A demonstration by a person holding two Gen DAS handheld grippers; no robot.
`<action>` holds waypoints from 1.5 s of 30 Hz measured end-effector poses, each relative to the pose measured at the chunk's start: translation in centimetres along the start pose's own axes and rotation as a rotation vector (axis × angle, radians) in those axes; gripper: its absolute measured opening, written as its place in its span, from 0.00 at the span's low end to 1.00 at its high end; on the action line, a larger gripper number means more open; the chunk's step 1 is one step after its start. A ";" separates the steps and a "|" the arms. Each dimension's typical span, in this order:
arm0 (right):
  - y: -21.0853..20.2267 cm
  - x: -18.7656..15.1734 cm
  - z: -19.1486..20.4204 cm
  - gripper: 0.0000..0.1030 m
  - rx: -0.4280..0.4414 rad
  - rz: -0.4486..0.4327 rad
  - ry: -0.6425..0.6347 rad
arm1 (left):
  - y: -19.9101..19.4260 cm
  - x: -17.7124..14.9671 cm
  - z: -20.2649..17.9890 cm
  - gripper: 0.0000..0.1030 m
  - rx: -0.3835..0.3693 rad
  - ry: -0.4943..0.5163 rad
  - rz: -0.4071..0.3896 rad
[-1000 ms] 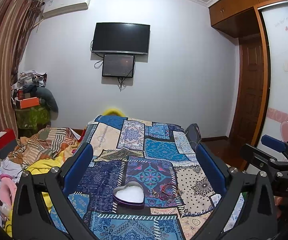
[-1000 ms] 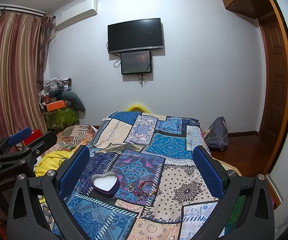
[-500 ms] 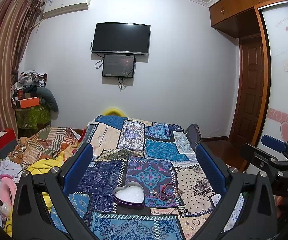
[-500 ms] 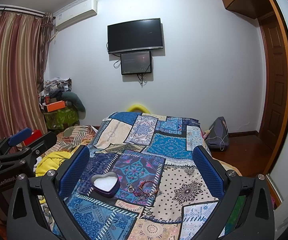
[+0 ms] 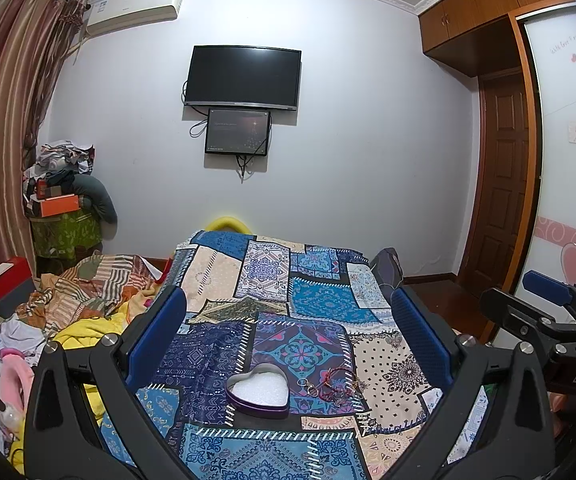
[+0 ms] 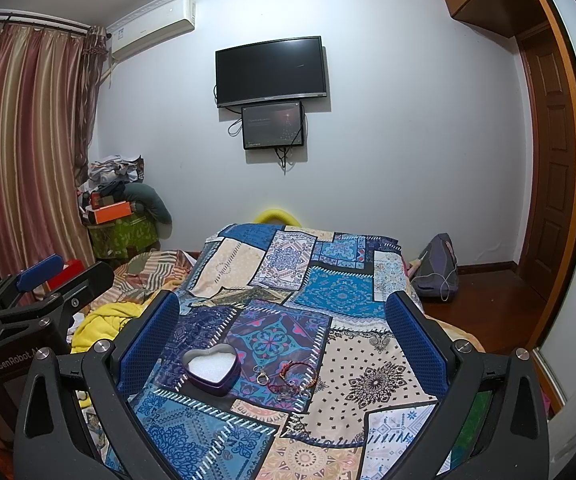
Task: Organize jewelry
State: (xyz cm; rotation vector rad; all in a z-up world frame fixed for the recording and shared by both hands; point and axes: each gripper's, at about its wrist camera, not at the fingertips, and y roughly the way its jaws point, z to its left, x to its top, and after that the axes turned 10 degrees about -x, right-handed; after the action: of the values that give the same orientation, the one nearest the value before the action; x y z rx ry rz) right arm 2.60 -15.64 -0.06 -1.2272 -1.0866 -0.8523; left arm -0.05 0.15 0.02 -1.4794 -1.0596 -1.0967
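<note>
The heart-shaped box [image 5: 258, 390] sits open on the patchwork bedspread [image 5: 315, 296], its purple wall ringing a white foam lining, and it lies ahead of me, low between my fingers in both wrist views. Just to its right, apart from the rim, lies the jewelry: a small ring [image 6: 263, 378] nearest the box, then a tangle of red beaded bracelets [image 6: 292, 376] with a thin chain among them; I cannot tell the pieces apart beyond that. My left gripper [image 5: 288, 332] hangs above the bed with its blue pads spread wide and nothing between them. My right gripper [image 6: 284, 332] is likewise spread wide and holding nothing. Farther off, a crumpled pile of bedding [image 5: 88, 300] lies to the left of the bedspread, and a dark television [image 6: 270, 70] hangs on the far wall.
</note>
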 end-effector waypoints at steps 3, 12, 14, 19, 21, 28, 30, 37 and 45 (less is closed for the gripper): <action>0.0 0.0 0.0 0.99 0.001 0.001 0.000 | 0.0 0.0 0.0 1.00 0.001 -0.001 0.001; 0.9 -0.5 0.0 0.99 0.004 0.013 0.001 | 0.4 0.1 0.3 1.00 0.005 -0.004 0.005; 1.2 -0.6 -0.1 0.99 0.003 0.018 0.002 | 0.6 0.1 0.4 1.00 0.006 -0.005 0.010; 2.7 -1.2 -0.6 0.99 0.002 0.051 0.009 | 1.9 -0.3 0.7 1.00 0.007 -0.007 0.035; 3.3 -1.4 -0.8 0.99 -0.002 0.067 0.011 | 2.7 -0.6 0.8 1.00 0.006 -0.009 0.056; 7.1 -3.3 -2.0 0.99 -0.021 0.169 0.021 | 6.7 -2.4 1.3 1.00 -0.008 -0.025 0.172; 8.1 -3.8 -2.5 0.99 -0.031 0.195 0.020 | 8.2 -3.1 1.4 1.00 -0.013 -0.032 0.213; 12.2 -6.3 -4.6 0.99 -0.084 0.302 -0.001 | 13.3 -7.3 1.8 1.00 -0.043 -0.065 0.385; 15.6 -9.3 -5.7 0.91 -0.053 0.420 -0.044 | 17.7 -12.7 1.9 0.85 -0.104 -0.121 0.585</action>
State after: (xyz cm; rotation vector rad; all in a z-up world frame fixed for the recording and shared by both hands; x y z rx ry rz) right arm 15.59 -19.18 -13.56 -1.4581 -0.8023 -0.5352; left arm 14.57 -1.76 -16.09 -1.8029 -0.5862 -0.6569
